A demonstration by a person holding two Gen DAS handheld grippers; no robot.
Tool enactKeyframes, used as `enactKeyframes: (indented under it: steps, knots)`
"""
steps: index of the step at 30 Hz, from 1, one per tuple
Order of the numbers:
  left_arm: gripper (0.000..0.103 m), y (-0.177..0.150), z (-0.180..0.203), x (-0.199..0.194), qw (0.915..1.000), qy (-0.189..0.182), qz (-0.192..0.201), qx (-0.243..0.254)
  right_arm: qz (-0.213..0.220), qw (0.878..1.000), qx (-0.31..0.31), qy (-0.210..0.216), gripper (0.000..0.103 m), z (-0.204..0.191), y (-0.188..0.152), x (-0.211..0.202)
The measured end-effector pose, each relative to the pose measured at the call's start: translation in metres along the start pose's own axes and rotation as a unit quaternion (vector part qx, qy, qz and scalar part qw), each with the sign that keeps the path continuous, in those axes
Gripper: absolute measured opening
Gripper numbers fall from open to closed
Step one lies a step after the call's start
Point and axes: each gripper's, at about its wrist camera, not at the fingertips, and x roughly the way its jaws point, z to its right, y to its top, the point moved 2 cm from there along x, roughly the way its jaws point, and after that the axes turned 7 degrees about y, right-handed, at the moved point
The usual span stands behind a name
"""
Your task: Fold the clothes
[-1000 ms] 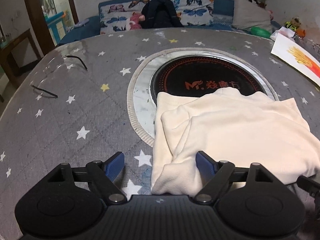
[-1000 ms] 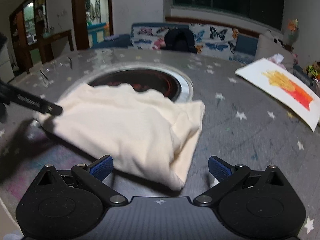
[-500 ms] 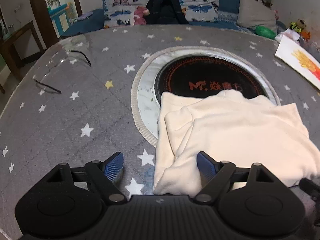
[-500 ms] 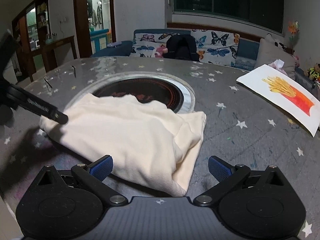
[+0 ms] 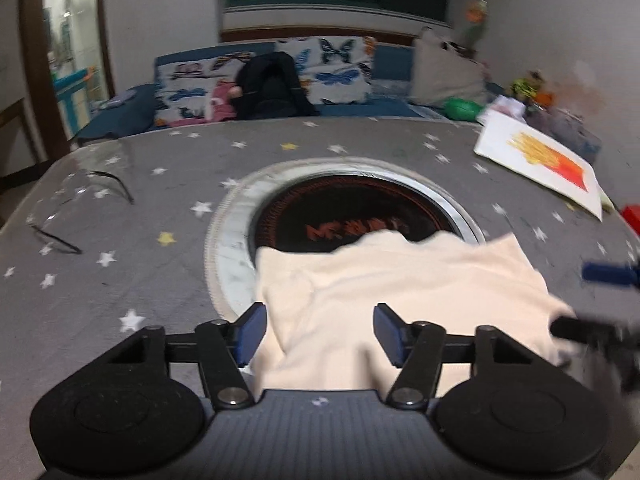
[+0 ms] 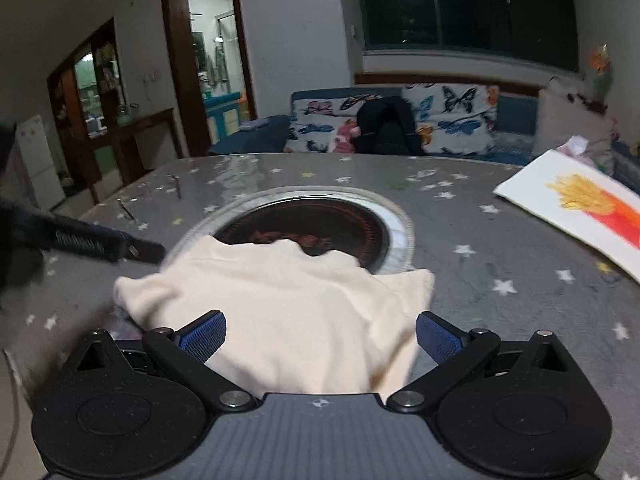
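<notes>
Room first: living rm at night, dark window (image 6: pixel 464 4) w/ a ceiling lamp reflected in it, white walls, dark wood doorway (image 6: pixel 208 60) opening onto a lit rm at left. Along the far wall a blue sofa (image 5: pixel 120 120) w/ butterfly-print cushions (image 5: pixel 340 68), a black backpack (image 5: pixel 272 88) leaning on them, a grey pillow (image 5: pixel 444 68) at the right end. Nearer, a big round table (image 5: pixel 100 280) under a grey cloth w/ white and yellow stars; in its centre a metal-ringed black cooktop (image 5: pixel 352 208) w/ orange lettering, too blurred to read. Cream garment (image 5: pixel 380 280), folded in layers, lies on the near side of the table, its far edge overlapping the cooktop ring. White sheet w/ a yellow-orange-red drawing (image 5: pixel 548 164) lies at the right edge of the table, well apart from the garment. Clear glasses w/ dark arms (image 5: pixel 76 200) lie on the left part. Left gripper (image 5: pixel 318 332): jaws closing, near left corner of the garment between them, pads not seen pressing yet. Right gripper (image 6: pixel 320 338): jaws spread wide, near right corner of the garment between them, pads clear of the cloth.
</notes>
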Motion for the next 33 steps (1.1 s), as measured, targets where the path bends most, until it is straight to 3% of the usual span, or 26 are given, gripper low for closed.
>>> enactKeyframes:
  steps: [4, 8, 14, 17, 19, 23, 29, 33]
  knots:
    - [0.049, -0.011, 0.004, 0.009, 0.9996, 0.002, -0.001, 0.028, -0.009, 0.999, 0.046, -0.002, 0.099, 0.019, 0.003, 0.006]
    - [0.047, -0.015, 0.008, 0.010, 0.9993, -0.010, -0.001, 0.035, -0.013, 0.995, 0.094, -0.014, 0.089, 0.045, 0.004, 0.008]
    - [0.047, -0.011, 0.031, -0.001, 0.9964, -0.046, 0.038, 0.060, -0.037, 0.991, 0.124, -0.017, 0.073, 0.060, 0.006, 0.031]
    - [0.047, -0.018, 0.035, 0.009, 0.9963, -0.045, 0.024, 0.070, -0.054, 0.990, 0.125, -0.022, 0.055, 0.061, 0.005, 0.045]
    - [0.047, -0.023, 0.034, 0.014, 0.9964, -0.044, 0.014, 0.072, -0.060, 0.991, 0.119, -0.031, 0.050, 0.062, 0.004, 0.052]
    - [0.047, -0.032, 0.029, 0.015, 0.9959, -0.049, 0.012, 0.075, -0.065, 0.991, 0.101, -0.058, 0.020, 0.066, 0.008, 0.056]
    - [0.048, -0.029, 0.017, -0.003, 0.9957, -0.062, 0.036, 0.058, -0.059, 0.994, 0.061, -0.074, 0.022, 0.061, 0.016, 0.049]
    - [0.048, -0.025, -0.001, -0.008, 0.9975, -0.037, 0.050, 0.034, -0.038, 0.997, 0.032, -0.053, 0.022, 0.043, 0.022, 0.030]
